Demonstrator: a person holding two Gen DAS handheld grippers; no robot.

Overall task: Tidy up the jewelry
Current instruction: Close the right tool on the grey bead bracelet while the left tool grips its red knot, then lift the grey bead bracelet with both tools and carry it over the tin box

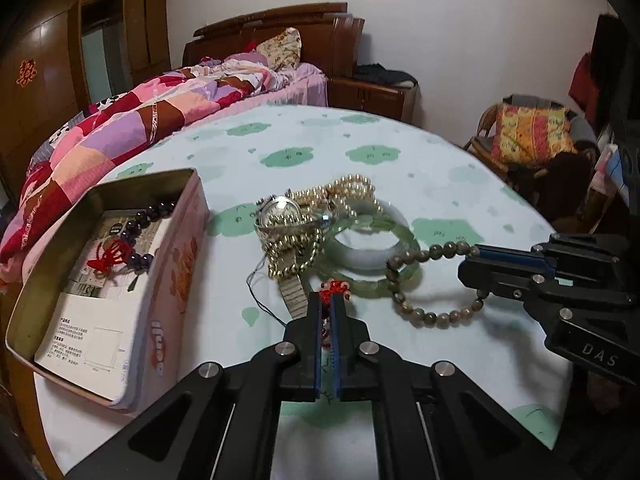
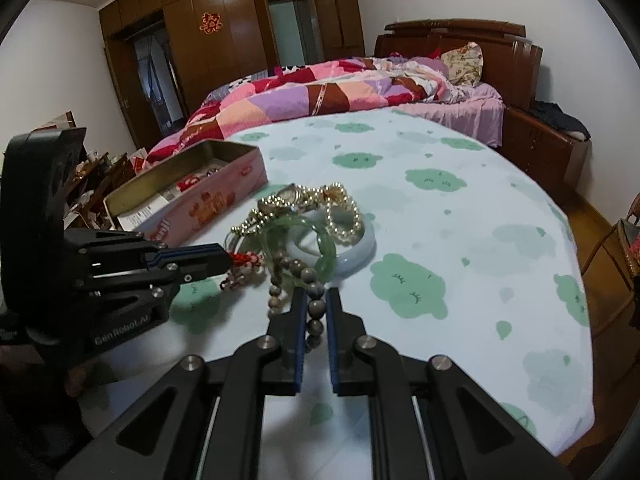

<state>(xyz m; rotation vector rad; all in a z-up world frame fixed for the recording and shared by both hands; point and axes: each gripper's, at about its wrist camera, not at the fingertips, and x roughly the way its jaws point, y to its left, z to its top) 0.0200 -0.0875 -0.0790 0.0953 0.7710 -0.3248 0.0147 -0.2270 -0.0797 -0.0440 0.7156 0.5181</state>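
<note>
A jewelry pile lies mid-table: a watch (image 1: 280,212), pearl strands (image 1: 352,190), a gold bead chain (image 1: 292,252), green jade bangles (image 1: 372,240) and a grey-brown bead bracelet (image 1: 432,280). My left gripper (image 1: 328,300) is shut on a red and white beaded bracelet (image 1: 334,288), which also shows in the right wrist view (image 2: 244,264). My right gripper (image 2: 316,300) is shut on the grey-brown bead bracelet (image 2: 310,280). A pink tin box (image 1: 176,264) at the left holds a dark bead bracelet (image 1: 140,220) with a red knot.
The round table (image 1: 400,152) has a pale cloth with green cloud prints. A bed with a patchwork quilt (image 1: 140,120) stands behind it. A chair with a patterned cushion (image 1: 532,132) is at the right. Wooden wardrobes (image 2: 240,40) line the far wall.
</note>
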